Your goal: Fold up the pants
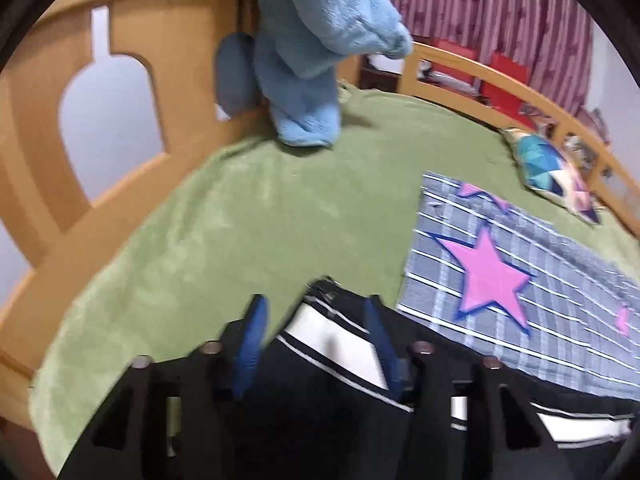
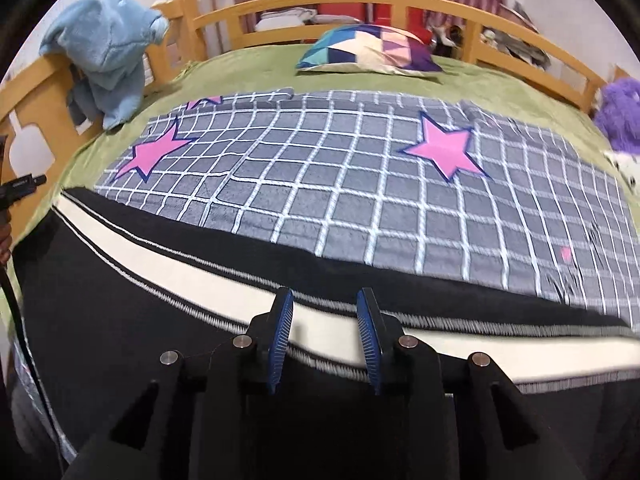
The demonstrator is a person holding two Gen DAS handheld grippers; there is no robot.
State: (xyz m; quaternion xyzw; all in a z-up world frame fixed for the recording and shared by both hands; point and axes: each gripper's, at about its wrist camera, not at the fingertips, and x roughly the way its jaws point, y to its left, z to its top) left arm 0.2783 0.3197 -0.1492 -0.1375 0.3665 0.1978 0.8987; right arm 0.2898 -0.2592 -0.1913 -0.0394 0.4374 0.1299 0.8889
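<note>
The black pants [image 2: 160, 280] with a broad white side stripe lie flat along the near edge of the bed, partly on a grey checked blanket. My right gripper [image 2: 325, 296] hovers over the stripe [image 2: 328, 326]. Its blue pads [image 2: 282, 336] stand apart and hold nothing. In the left wrist view, one end of the pants [image 1: 332, 344] lies between my left gripper's [image 1: 316, 308] two fingers. These jaws are open around the cloth, and the pads [image 1: 254, 340] do not visibly press on it.
A grey checked blanket [image 2: 340, 184] with pink stars covers the green bedsheet [image 1: 240, 208]. A blue fleece garment [image 1: 312, 40] hangs on the wooden bed rail [image 1: 44, 128]. At the far side lie a patterned pillow [image 2: 368, 50] and a purple plush [image 2: 620, 116].
</note>
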